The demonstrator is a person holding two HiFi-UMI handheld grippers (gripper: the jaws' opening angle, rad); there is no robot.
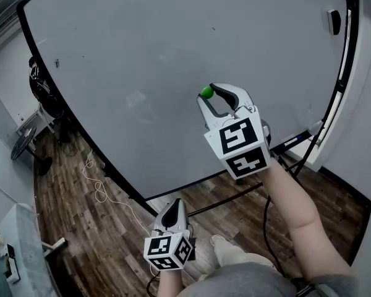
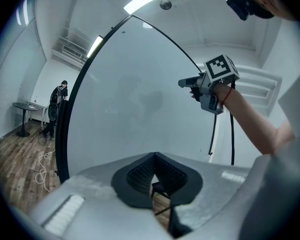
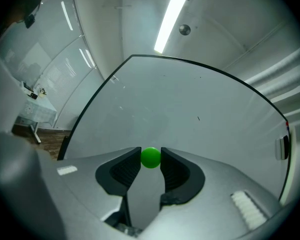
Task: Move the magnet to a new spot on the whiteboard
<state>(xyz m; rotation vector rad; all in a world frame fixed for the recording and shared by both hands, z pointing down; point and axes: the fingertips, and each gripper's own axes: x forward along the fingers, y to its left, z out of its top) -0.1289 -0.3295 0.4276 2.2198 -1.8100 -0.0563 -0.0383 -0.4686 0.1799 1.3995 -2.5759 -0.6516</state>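
Note:
A small round green magnet (image 1: 206, 92) sits between the tips of my right gripper (image 1: 208, 94), up against the whiteboard (image 1: 142, 60). In the right gripper view both pads touch the green magnet (image 3: 150, 157), so my right gripper (image 3: 150, 159) is shut on it. My left gripper (image 1: 172, 212) hangs low, below the board's bottom edge, over the wooden floor. Seen in the left gripper view, the left gripper (image 2: 154, 176) has its jaws closed together with nothing between them. That view also catches my right gripper (image 2: 189, 84) from the side, held near the whiteboard (image 2: 135, 104).
The whiteboard has a black frame and stands on a wooden floor (image 1: 80, 209). A white cable (image 1: 99, 190) lies on the floor at the left. An eraser (image 1: 334, 20) hangs at the board's top right. A person (image 2: 57, 101) stands far off at the left near a table.

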